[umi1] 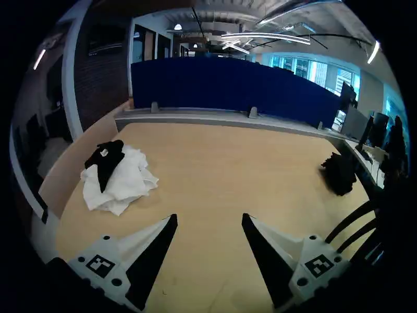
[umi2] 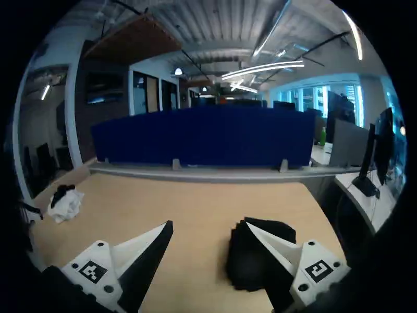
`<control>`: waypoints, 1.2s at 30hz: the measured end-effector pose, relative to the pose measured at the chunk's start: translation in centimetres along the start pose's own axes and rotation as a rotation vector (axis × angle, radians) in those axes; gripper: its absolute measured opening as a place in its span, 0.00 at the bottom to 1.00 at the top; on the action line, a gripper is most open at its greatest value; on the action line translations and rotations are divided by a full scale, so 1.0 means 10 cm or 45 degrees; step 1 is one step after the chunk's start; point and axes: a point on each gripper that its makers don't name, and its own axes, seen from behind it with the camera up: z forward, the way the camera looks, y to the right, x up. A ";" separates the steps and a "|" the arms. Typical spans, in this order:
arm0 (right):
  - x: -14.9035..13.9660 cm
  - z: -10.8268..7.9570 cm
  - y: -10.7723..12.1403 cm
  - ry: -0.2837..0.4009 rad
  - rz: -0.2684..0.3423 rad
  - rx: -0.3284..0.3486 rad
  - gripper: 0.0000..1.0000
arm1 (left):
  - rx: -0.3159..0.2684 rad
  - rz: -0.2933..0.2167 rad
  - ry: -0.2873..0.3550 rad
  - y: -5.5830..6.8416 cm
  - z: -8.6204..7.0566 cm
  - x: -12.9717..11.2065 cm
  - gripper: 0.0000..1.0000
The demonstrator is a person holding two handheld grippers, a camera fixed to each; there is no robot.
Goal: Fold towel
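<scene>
Right gripper view: stack [umi2: 240, 261], 5 o'clock, part hidden behind finger [umi2: 276, 244]; pile [umi2: 65, 204], 9 o'clock, too small. Left gripper view: chair [umi1: 353, 218], 4 o'clock, cut off.

Left tool [umi1: 209, 214], right tool [umi2: 208, 223]: white, black-faced, tagged.

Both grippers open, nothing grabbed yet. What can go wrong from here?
1. A black cloth lies tangled on the crumpled white towel pile; a pinch there may lift both together.
2. The dark fabric heap sits near the wooden desk's right edge, close to the open right gripper; a careless move might shove it off.
</scene>
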 end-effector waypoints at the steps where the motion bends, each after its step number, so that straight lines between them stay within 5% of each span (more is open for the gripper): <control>1: 0.09 -0.04 -0.08 0.041 0.008 0.004 0.99 | 0.002 0.000 0.020 -0.01 0.01 0.04 0.92; 6: 0.48 -0.28 -0.41 0.227 0.033 -0.012 0.99 | -0.002 0.004 0.121 -0.02 0.03 0.25 0.92; 11: 0.59 -0.45 -0.63 0.316 0.030 -0.055 0.99 | -0.007 0.003 0.228 -0.04 0.03 0.47 0.92; 21: 0.61 -0.61 -0.91 0.299 0.037 -0.055 0.99 | -0.027 0.052 0.465 -0.07 -0.05 0.90 0.92; 36: 0.55 -0.62 -1.37 0.233 0.074 0.038 0.99 | -0.066 0.096 0.712 0.00 0.01 1.12 0.92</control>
